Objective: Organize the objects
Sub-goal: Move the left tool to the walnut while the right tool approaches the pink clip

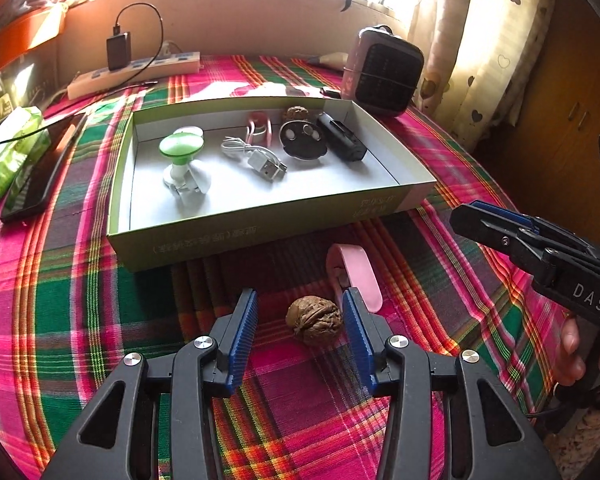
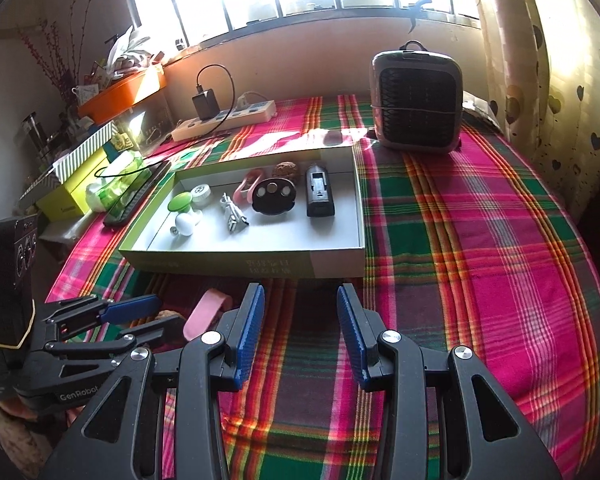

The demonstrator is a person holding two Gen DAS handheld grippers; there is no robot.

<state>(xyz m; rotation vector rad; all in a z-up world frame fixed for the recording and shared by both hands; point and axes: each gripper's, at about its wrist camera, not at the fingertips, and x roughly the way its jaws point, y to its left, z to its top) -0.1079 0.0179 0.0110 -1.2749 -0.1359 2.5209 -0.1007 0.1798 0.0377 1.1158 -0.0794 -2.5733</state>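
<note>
A brown walnut (image 1: 314,319) lies on the plaid cloth between the open fingers of my left gripper (image 1: 301,308), nearer the right finger. A pink clip (image 1: 354,276) lies just beyond it, also in the right wrist view (image 2: 208,312). A shallow green-sided box (image 1: 260,236) holds a green-capped white gadget (image 1: 181,156), a white USB cable (image 1: 256,158), a pink clip, a second walnut (image 1: 296,113), a black round piece (image 1: 302,140) and a black block (image 1: 342,138). My right gripper (image 2: 301,308) is open and empty over bare cloth in front of the box (image 2: 300,264).
A small fan heater (image 2: 416,100) stands behind the box on the right. A power strip with a black charger (image 2: 224,116) lies by the wall. A phone (image 1: 40,172) and a green tissue pack (image 1: 8,152) lie left of the box. A curtain hangs on the right.
</note>
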